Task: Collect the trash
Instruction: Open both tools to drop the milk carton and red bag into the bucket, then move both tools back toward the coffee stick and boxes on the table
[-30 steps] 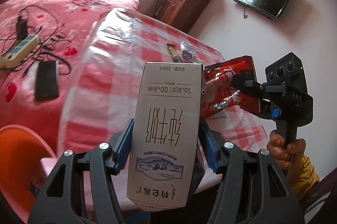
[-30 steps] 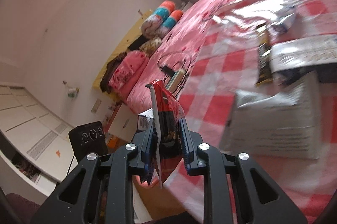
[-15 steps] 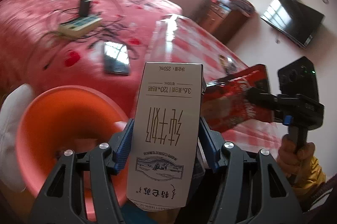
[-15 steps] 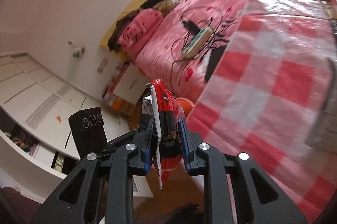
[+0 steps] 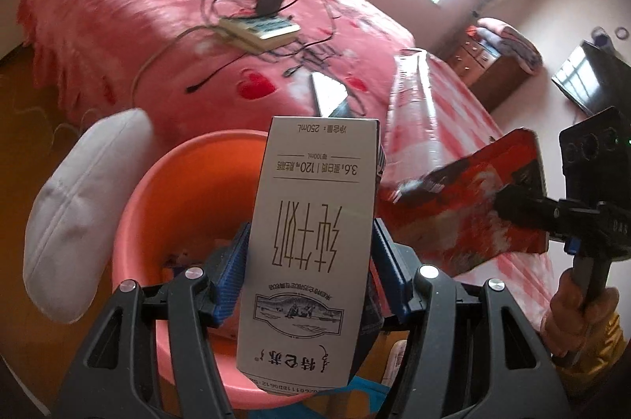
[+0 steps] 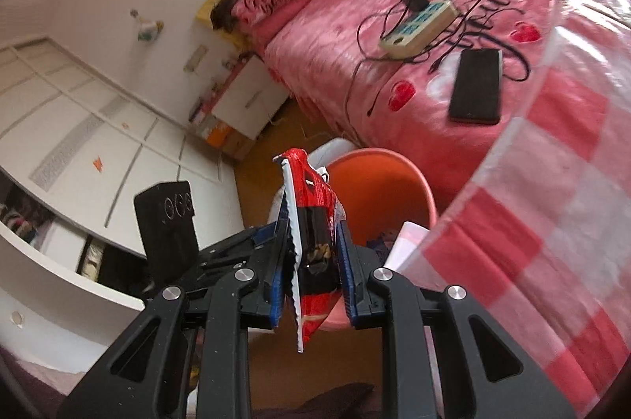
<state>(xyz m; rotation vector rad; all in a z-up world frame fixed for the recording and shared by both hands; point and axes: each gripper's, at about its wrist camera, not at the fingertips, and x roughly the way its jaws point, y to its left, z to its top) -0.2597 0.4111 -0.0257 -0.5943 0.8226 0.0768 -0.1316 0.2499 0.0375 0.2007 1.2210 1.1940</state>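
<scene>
My left gripper (image 5: 309, 261) is shut on a grey-white milk carton (image 5: 311, 249) printed upside down, held over an orange bin (image 5: 177, 190) with some trash in its bottom. My right gripper (image 6: 311, 253) is shut on a red snack wrapper (image 6: 311, 221), which shows edge-on. The same wrapper (image 5: 465, 214) and right gripper show at the right of the left wrist view, beside the carton. In the right wrist view the orange bin (image 6: 378, 182) is just beyond the wrapper, with the left gripper's body (image 6: 165, 221) at the left.
A pink bed (image 5: 157, 4) holds a power strip (image 5: 260, 30) with cables and a black phone (image 6: 477, 85). A table with a red-checked cloth (image 6: 552, 202) stands right of the bin. A white cushion (image 5: 83, 206) lies left of the bin.
Both grippers have swung away from the checked table toward the orange bin, still holding the carton and the wrapper. The bin now lies directly under the carton.
</scene>
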